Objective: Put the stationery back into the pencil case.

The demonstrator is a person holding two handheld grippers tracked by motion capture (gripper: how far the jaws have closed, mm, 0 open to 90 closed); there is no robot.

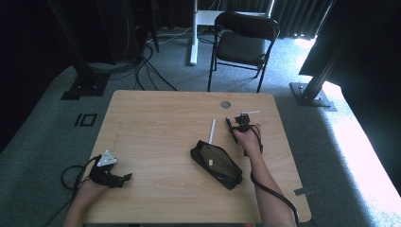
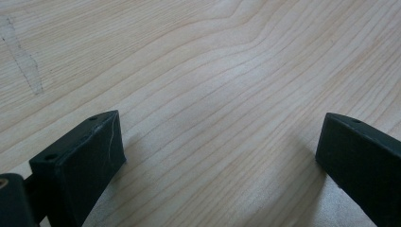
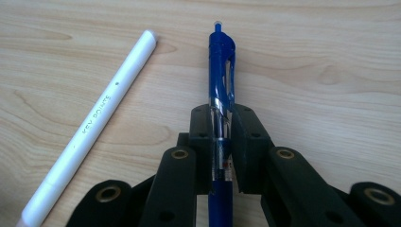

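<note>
Your wooden table (image 1: 156, 137) fills the middle of the high view, with a black folding chair (image 1: 243, 40) standing on the carpet beyond its far edge. A black pencil case (image 1: 216, 163) lies open right of centre, closer to the near edge. Your left gripper (image 1: 124, 178) rests at the near left of the table, its jaws spread wide apart over bare wood in the left gripper view. Your right gripper (image 3: 221, 137) sits just beyond the case to the right, its jaws clamped on a blue pen (image 3: 220, 75) whose clip end points away from you. A white pen (image 3: 92, 125) lies on the table just left of it, apart from the jaws.
</note>
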